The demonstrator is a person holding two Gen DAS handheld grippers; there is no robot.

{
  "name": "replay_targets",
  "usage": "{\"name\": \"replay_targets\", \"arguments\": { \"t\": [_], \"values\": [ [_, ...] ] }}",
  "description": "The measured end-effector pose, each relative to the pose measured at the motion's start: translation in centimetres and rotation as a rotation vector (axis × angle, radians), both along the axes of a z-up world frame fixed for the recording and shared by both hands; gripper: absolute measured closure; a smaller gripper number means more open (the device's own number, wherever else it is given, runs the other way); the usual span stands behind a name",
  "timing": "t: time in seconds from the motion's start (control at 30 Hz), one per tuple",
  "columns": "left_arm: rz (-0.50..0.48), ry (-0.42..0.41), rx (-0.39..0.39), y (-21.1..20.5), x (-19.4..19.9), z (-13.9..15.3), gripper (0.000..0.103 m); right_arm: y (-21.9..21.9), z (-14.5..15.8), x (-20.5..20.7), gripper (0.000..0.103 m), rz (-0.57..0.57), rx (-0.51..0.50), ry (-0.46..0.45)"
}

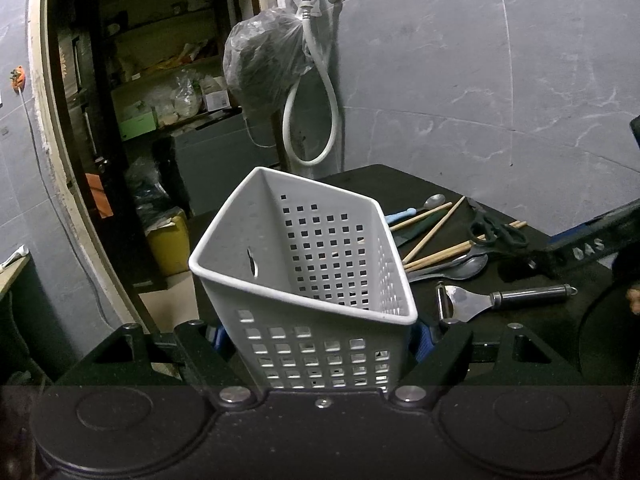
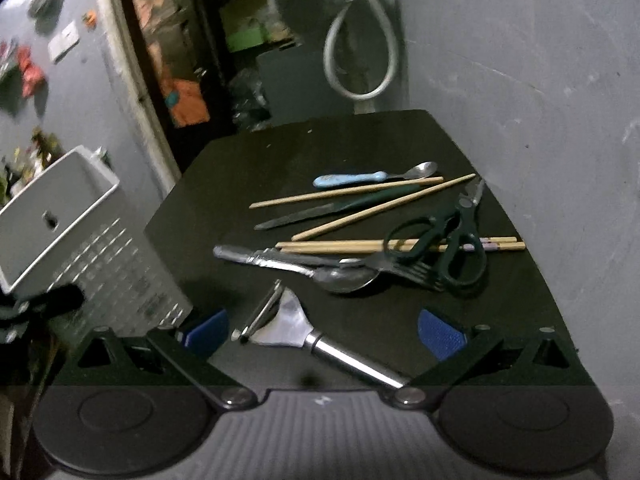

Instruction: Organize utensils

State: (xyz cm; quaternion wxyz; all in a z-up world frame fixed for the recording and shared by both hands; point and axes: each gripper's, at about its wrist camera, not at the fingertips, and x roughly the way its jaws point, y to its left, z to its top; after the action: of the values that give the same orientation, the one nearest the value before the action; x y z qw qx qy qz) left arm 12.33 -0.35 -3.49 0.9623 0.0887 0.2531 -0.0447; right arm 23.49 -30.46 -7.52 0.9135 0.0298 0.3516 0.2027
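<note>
Dark table (image 2: 320, 152) holds our peeler (image 2: 280, 320); beside it, our left gripper (image 1: 320, 340) clamps the tilted white basket (image 1: 304, 248), and the right gripper (image 2: 320, 334) looks spread wide around the peeler, probably not touching.

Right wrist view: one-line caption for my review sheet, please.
Open right gripper poised over a metal peeler, with scissors, chopsticks and spoons scattered on the black table.

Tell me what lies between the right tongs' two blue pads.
The peeler: its blade head sits between the right tongs, handle running toward the camera; the pads stand apart from it. The right wrist view shows this.
</note>
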Motion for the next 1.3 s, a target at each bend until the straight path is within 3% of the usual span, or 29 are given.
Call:
{"name": "replay_targets", "arguments": {
  "t": [0.17,0.47,0.57,0.9,1.1,1.3],
  "values": [
    [0.003,0.005,-0.003,0.0,0.1,0.1,0.022,-0.7,-1.4,1.8,0.001,-0.064,0.084,0.003],
    [0.003,-0.004,0.000,0.1,0.1,0.0,0.022,-0.9,-3.7,4.5,0.014,-0.114,0.178,0.052],
    [0.002,-0.008,0.003,0.0,0.0,-0.2,0.022,-0.6,-4.3,5.0,0.020,-0.122,0.181,0.064],
    [-0.026,-0.044,0.041,-0.4,-0.8,-0.4,0.022,0.9,-4.6,5.3,0.021,-0.136,0.118,0.013],
    [-0.032,-0.047,0.028,0.0,-1.1,-0.4,0.022,1.5,-4.7,5.0,0.038,-0.155,0.058,-0.017],
    [-0.042,-0.043,0.024,0.2,-1.0,-0.3,0.022,1.6,-4.8,5.2,0.062,-0.190,0.026,-0.031]
  ]
}}
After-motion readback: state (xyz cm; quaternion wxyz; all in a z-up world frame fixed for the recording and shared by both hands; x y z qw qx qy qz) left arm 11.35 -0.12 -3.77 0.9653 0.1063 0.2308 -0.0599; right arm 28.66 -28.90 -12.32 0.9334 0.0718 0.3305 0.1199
